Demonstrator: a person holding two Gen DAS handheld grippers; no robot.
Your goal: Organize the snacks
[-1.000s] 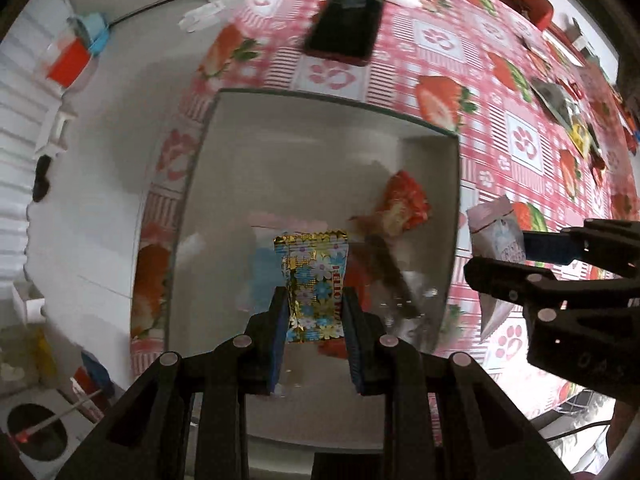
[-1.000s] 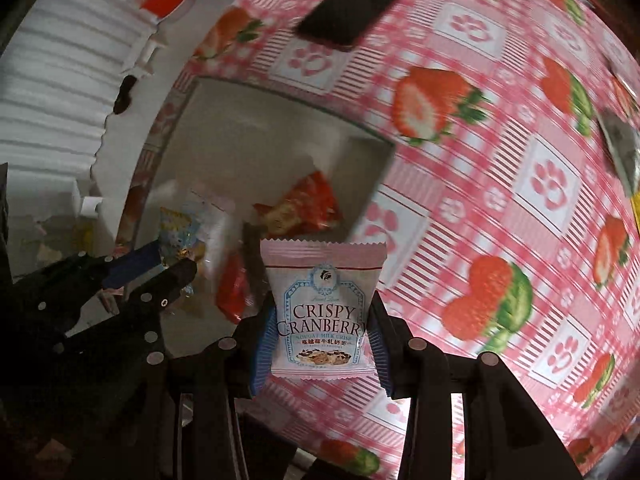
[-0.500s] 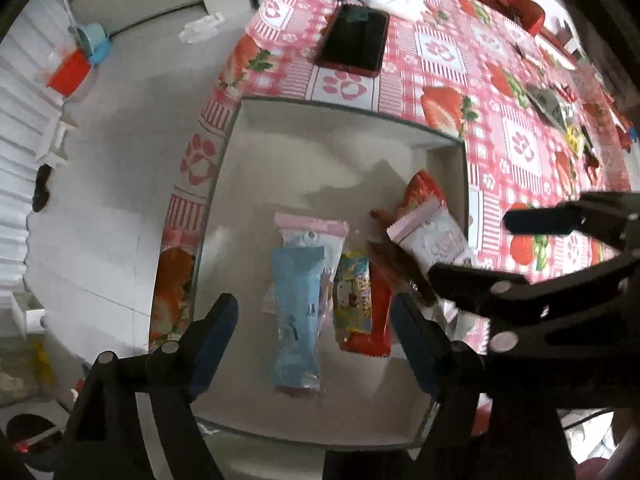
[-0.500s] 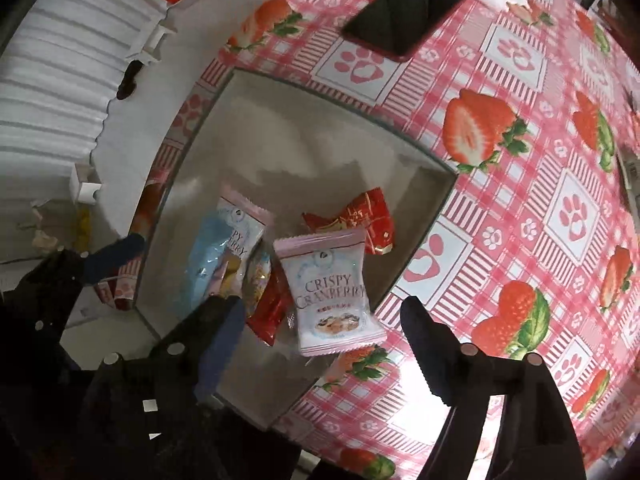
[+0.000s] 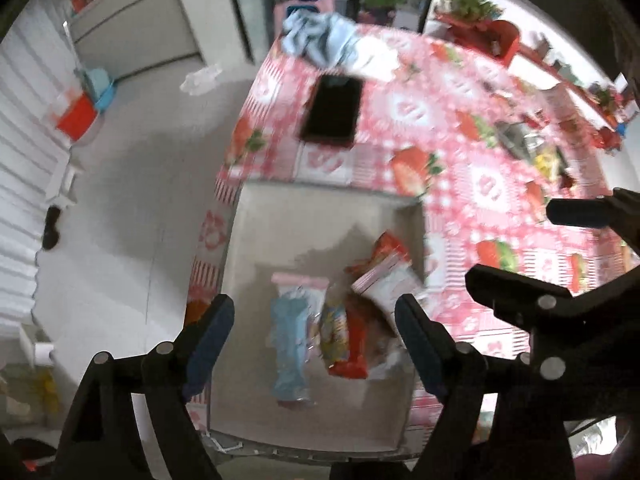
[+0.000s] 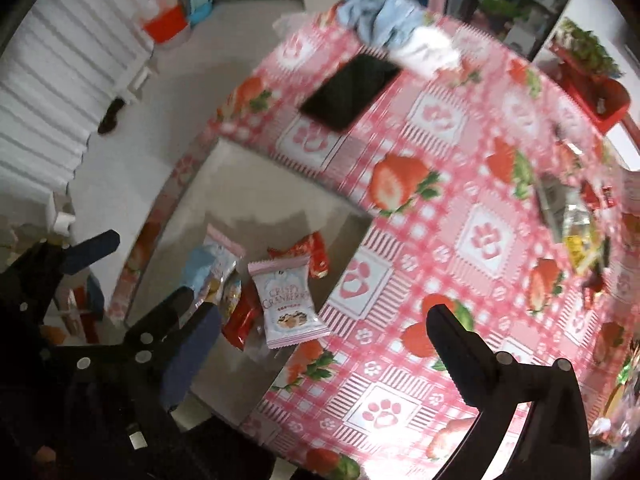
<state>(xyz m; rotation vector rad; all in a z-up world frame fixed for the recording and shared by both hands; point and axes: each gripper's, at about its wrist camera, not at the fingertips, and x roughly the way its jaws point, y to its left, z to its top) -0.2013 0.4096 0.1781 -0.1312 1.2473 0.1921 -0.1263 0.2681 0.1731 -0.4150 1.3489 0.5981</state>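
- Two grippers were over the tray [image 5: 320,432], both pointing steeply down, nothing held in either.
- Left gripper [image 5: 316,320]: jaws apart and opening, w/ nothing between them; packets lay below on the tray floor.
- Right gripper [image 6: 320,332]: jaws wide and opening, empty. The Crispy Cranberry packet [image 6: 290,304] lay at the tray's right edge, tilted on the other packets.
- Blue packet [image 5: 290,344] and red packet [image 5: 354,340] lay side by side, long axes running away from the left gripper.
- Remaining snacks [image 6: 576,220] were well apart on the tablecloth [image 6: 440,240], to the right of the tray.
- Judgement: the right gripper is nearer to them, so next pick probably goes to that side; approx. half the task is left.
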